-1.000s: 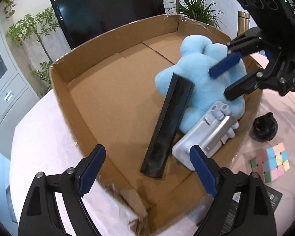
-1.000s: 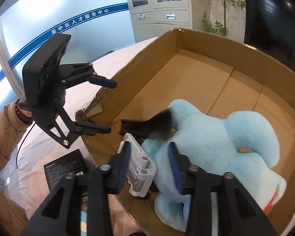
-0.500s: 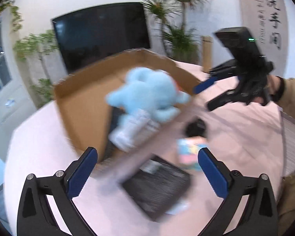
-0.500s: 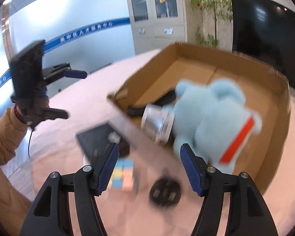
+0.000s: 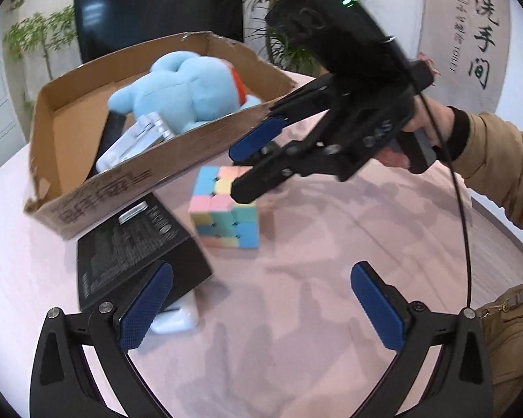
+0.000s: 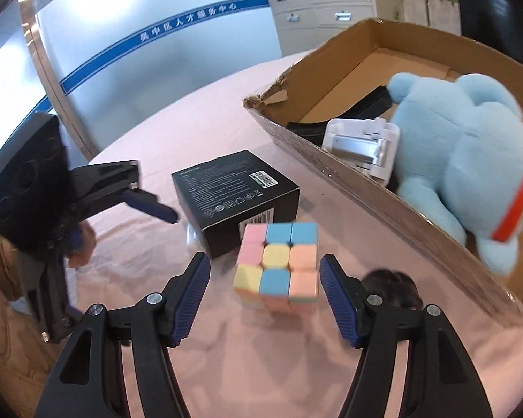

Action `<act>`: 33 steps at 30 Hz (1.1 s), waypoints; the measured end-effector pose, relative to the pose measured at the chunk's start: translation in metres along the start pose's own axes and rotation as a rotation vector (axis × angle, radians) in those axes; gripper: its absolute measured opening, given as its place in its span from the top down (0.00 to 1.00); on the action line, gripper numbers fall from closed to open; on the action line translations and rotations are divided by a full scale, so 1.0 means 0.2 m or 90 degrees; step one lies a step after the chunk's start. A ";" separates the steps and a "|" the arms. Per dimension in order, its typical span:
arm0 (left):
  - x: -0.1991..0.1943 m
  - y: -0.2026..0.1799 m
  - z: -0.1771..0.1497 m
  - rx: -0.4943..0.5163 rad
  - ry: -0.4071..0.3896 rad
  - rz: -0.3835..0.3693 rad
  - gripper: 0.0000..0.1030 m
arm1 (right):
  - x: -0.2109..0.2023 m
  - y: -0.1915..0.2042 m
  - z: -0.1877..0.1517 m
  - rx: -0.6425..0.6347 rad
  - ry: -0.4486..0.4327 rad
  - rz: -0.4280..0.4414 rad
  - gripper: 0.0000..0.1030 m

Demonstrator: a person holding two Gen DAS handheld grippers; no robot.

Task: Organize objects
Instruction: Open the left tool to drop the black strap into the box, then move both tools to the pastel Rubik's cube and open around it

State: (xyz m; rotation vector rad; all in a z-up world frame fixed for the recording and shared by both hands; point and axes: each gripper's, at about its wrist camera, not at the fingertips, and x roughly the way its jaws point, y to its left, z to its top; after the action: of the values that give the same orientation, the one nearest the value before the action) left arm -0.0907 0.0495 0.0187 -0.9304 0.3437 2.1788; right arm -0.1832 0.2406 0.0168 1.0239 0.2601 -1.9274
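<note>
Brown cardboard box (image 6: pixel 383 188): the biggest thing here. It sits on the pink table (image 5: pixel 331 244), at the far side of the loose things.
Blue plush toy (image 6: pixel 467 160): already lying in the box, soft and fat, with an orange-red band.
Long black thing (image 6: pixel 362 108): in the box too, partly under the toy. I cannot tell what it is.
White and silver thing (image 6: pixel 366 146): in the box, leaning on the near wall beside the toy.
Black box (image 6: pixel 233 195): still out on the table, flat, just behind the cube.
Cube (image 6: pixel 279 268): a puzzle cube in soft pink, yellow, blue and orange squares. It is on the table, outside the box.
Small black thing (image 6: pixel 390 285): on the table, just right of the cube, blurry.
Right gripper (image 6: pixel 263 301): fingers spread wide, holding nothing. The cube sits right in front, between the two blue pads (image 6: pixel 191 299).
Left gripper (image 5: pixel 258 304): fingers wide apart too, holding nothing. It is back from the cube, closer to the black box.
Who is nearer: the right one, I think. The cube has no long side, so it can just go forward a bit and squeeze.
Watch out: the pads look only a little wider than the cube.
</note>
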 end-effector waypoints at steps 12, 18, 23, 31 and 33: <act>0.04 0.08 -0.04 -0.044 -0.009 -0.042 0.01 | 0.14 0.00 0.03 -0.001 0.051 0.076 0.34; 0.10 -0.01 -0.05 -0.007 0.002 -0.088 0.01 | 0.13 0.05 -0.09 0.009 0.088 0.105 0.34; 0.20 -0.03 -0.05 -0.005 0.014 -0.081 0.01 | 0.13 0.10 -0.17 0.015 0.084 0.118 0.34; 0.30 -0.01 -0.04 -0.004 0.023 -0.086 0.25 | 0.10 0.12 -0.16 0.011 0.077 0.109 0.34; 0.32 0.02 -0.03 -0.018 0.038 -0.082 0.33 | 0.09 0.12 -0.16 0.011 0.077 0.109 0.34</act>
State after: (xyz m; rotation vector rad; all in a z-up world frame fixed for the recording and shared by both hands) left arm -0.1209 0.0775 -0.0316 -1.0076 0.2745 2.0467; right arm -0.1503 0.2338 -0.0123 1.1392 0.2167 -1.7202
